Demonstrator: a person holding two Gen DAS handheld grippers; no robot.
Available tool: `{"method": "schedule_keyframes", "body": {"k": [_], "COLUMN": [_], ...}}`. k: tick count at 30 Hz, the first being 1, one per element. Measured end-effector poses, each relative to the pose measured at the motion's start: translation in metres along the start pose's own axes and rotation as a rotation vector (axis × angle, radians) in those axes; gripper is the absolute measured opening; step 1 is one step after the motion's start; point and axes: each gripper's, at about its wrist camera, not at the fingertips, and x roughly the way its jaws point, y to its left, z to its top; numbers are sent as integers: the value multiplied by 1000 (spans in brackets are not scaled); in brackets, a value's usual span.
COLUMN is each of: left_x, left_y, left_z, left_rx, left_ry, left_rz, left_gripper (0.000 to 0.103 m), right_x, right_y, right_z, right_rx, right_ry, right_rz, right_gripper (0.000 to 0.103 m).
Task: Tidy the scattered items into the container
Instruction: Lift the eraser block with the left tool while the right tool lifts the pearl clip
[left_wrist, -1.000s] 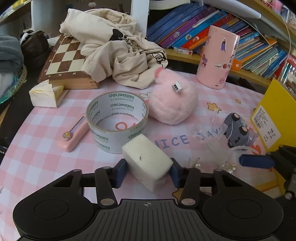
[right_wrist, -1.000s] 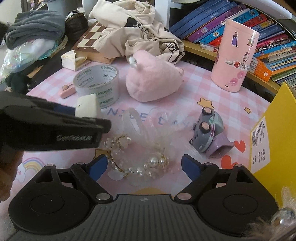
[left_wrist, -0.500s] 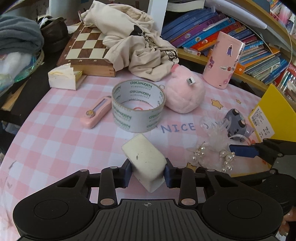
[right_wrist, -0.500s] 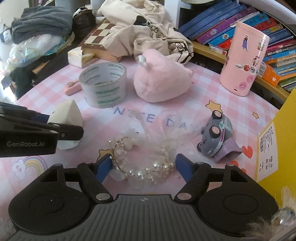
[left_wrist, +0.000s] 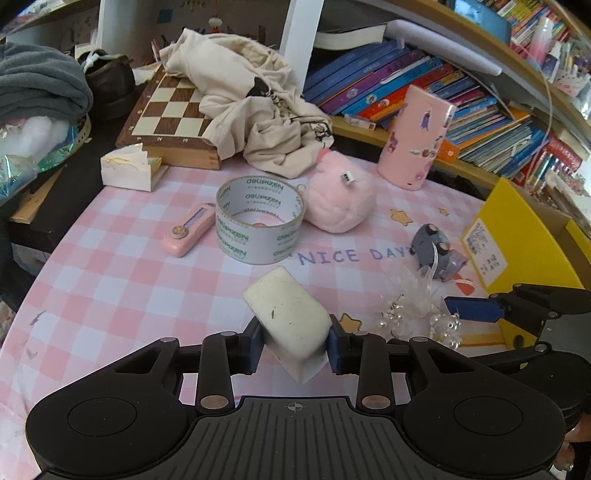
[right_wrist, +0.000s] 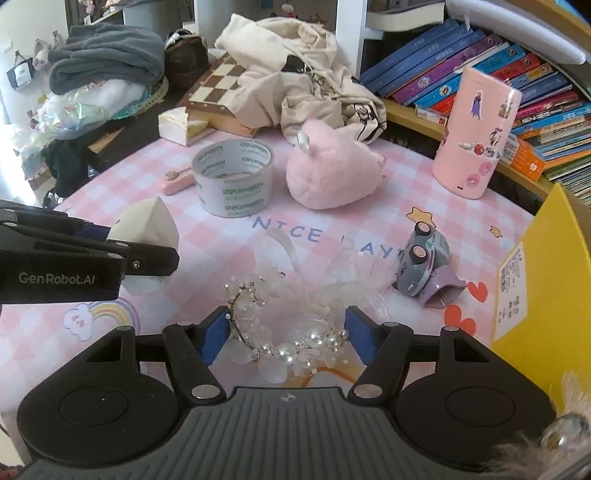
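Observation:
My left gripper (left_wrist: 293, 343) is shut on a white foam-like block (left_wrist: 288, 310), held a little above the pink checked tablecloth (left_wrist: 110, 288). From the right wrist view the same block (right_wrist: 147, 225) shows at the left, between the left gripper's black fingers (right_wrist: 147, 256). My right gripper (right_wrist: 286, 332) has its jaws closing on a pearl and clear-petal ornament (right_wrist: 284, 349), and both blue pads touch its ends. The ornament (left_wrist: 413, 310) lies right of the block, with a right finger (left_wrist: 472, 310) beside it. A yellow box (right_wrist: 535, 277) stands at the right edge.
On the cloth sit a tape roll (left_wrist: 258, 229), a pink plush (left_wrist: 340, 199), a pink utility knife (left_wrist: 188, 232), a grey toy car (left_wrist: 432, 251) and a pink sticker-covered can (left_wrist: 417, 136). Behind are a chessboard (left_wrist: 170, 110), a beige garment (left_wrist: 240, 92) and shelved books (left_wrist: 424, 85).
The left gripper has tightened on the white block and drawn back and up with it. The right jaws have narrowed from wide apart until they touch the pearl ornament.

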Motion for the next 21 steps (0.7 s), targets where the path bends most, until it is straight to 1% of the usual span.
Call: {"method": "schedule_keyframes", "body": {"k": [12, 21], "left_x": [-39, -61], "left_y": [0, 0], "left_z": [-16, -28], "left_rx": [17, 33], "left_ry": [-40, -59], "left_rz": [-31, -65], "left_gripper": [33, 31], "right_x": [-41, -60], "right_y": [15, 27], "right_z": [-16, -27], "right_rx": [13, 27], "right_ry": [-36, -45], "right_rz": [-26, -42], "right_gripper": [66, 66]}}
